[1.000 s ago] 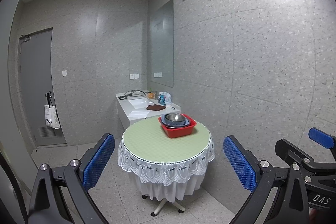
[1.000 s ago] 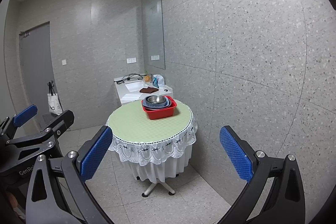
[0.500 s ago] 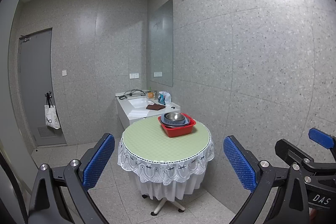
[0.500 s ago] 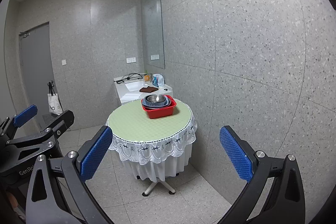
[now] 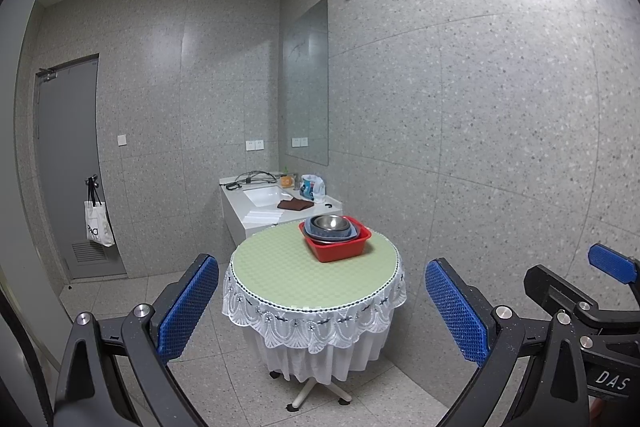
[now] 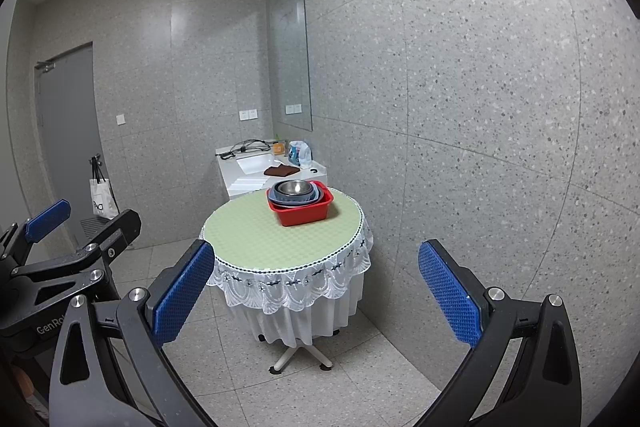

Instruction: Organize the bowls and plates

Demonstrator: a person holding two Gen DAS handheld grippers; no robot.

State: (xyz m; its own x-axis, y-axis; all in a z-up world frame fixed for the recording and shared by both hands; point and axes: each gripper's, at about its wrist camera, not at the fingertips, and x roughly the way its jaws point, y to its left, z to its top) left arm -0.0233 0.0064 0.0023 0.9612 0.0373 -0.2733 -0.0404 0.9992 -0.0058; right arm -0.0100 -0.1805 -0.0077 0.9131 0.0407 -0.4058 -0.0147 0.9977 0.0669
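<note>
A red tub [image 5: 339,249] stands on the far right part of a round table with a green cloth [image 5: 288,271]. In the tub sits a stack of blue-grey dishes [image 5: 316,231] with a metal bowl [image 5: 330,223] on top. The tub [image 6: 304,213] and the metal bowl [image 6: 295,187] also show in the right wrist view, on the table [image 6: 260,231]. My left gripper [image 5: 322,311] is open and empty, well short of the table. My right gripper [image 6: 316,297] is open and empty, also well short of it.
A white sink counter [image 5: 256,205] with a brown cloth, cables and a bottle stands behind the table. The speckled wall [image 5: 500,147] runs close along the table's right. A grey door [image 5: 66,167] with a hanging bag is at the left. Tiled floor lies before the table.
Both views have shifted very slightly; the table and tub look a touch nearer. Both grippers stay open.
</note>
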